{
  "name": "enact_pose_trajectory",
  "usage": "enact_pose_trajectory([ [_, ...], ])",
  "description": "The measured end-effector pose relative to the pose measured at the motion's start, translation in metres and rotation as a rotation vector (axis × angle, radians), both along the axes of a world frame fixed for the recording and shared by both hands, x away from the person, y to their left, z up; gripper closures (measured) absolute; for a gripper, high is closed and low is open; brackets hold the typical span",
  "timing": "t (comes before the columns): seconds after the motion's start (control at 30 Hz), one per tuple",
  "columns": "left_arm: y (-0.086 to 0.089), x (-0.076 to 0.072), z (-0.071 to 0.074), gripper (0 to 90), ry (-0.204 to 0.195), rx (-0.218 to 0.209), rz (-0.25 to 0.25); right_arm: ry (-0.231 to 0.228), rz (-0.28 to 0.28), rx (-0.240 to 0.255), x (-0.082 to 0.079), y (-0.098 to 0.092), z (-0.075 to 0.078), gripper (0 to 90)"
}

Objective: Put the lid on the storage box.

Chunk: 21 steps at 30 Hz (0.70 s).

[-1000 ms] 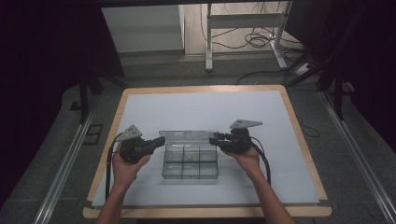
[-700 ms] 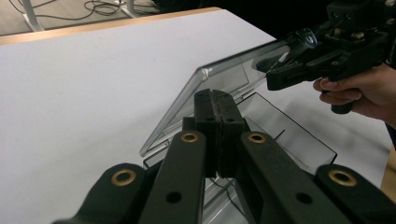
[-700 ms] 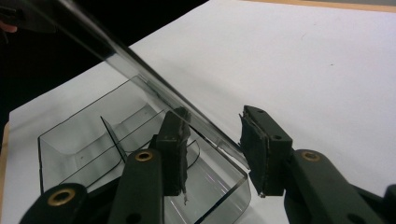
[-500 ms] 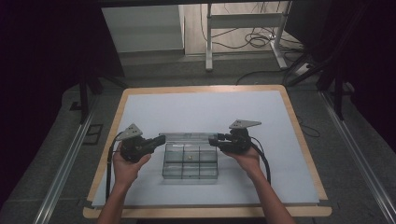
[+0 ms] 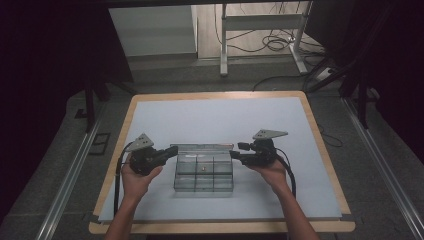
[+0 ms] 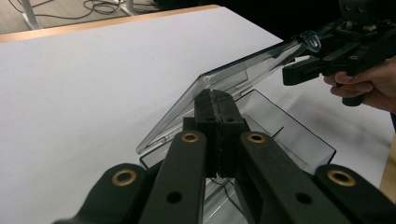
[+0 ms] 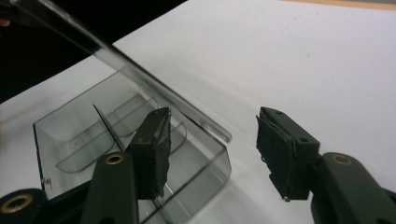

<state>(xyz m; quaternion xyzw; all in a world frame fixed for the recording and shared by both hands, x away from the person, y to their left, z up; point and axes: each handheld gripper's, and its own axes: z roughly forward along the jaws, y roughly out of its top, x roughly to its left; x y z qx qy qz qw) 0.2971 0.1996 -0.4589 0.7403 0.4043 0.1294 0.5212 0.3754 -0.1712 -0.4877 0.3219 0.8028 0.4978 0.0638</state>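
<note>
Since the earlier frames, little has shifted on the table (image 5: pixel 150 120) except the right gripper (image 5: pixel 239 153): its jaws have just been opening and now stand apart with nothing pressed between the pads, one jaw over the clear compartment box (image 5: pixel 203 173) and the other outside its end wall. The box sits mid-table between the two hands, its long axis running from one gripper to the other, and its hinged lid (image 6: pixel 224 84) is raised at a slant. The left gripper (image 5: pixel 171 151) is clamped tight at the lid's edge, holding it up. Both hands are equally near. Judging by this, the lid now depends on the left grip alone; open tabletop lies behind the box for swinging it back.
</note>
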Motion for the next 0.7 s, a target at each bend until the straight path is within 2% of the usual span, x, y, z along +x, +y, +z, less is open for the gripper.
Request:
enact_pose_trajectory([
  [0.4,-0.001,-0.004,-0.001,89.9,0.002,0.009,-0.001,-0.02,-0.039,-0.049,-0.006,-0.017,-0.002,41.9],
  [0.7,-0.001,-0.01,-0.004,90.0,0.003,0.008,-0.008,-0.02,-0.078,-0.049,-0.007,-0.029,-0.002,41.5],
])
